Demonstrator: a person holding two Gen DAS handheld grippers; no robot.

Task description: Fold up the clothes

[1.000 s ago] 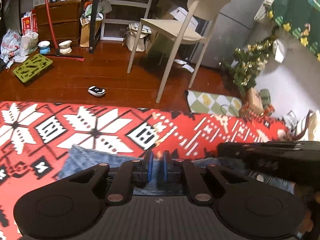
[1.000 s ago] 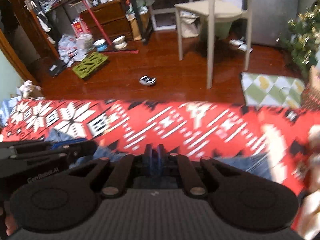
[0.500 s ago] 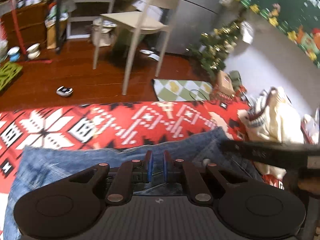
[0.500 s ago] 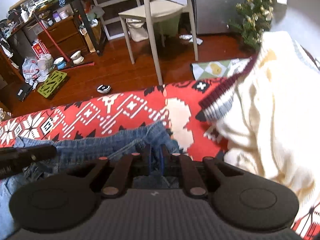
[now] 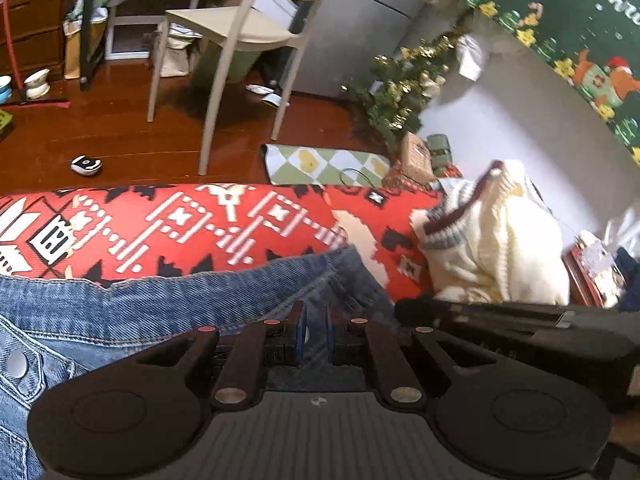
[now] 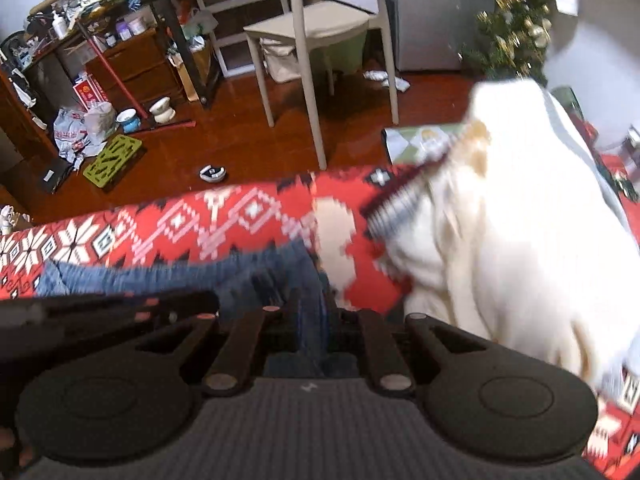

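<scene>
Left wrist view: we see the left gripper [image 5: 313, 334] with its blue pads drawn nearly together, clamped on a fold of the jeans [image 5: 160, 304]. The denim spreads from the fingers toward 9 o'clock across the lower left of the view, a metal button showing at the far left edge. It lies on the red patterned blanket [image 5: 224, 220], which runs as a band across the middle. At 3 o'clock of our fingers the right gripper's black body crosses the view, just beside the denim's edge.

Right wrist view: the right gripper [image 6: 312, 320] has its fingers close together too, pinching denim [image 6: 168, 276] that passes between them; motion blur softens the fabric. The left gripper's dark body sits at 9 o'clock, near the same cloth.

A cream sweater [image 6: 512, 232] with striped trim is heaped on the blanket at 2 o'clock of the right gripper, near the jeans but apart from them; in the left view it sits at 2 o'clock as well.

Beyond the blanket, at 12 o'clock: a pale chair [image 5: 236, 32] on dark wood floor [image 5: 120, 136], a checked mat [image 5: 324, 164] and a small decorated tree [image 5: 404, 88] at 1 o'clock.
</scene>
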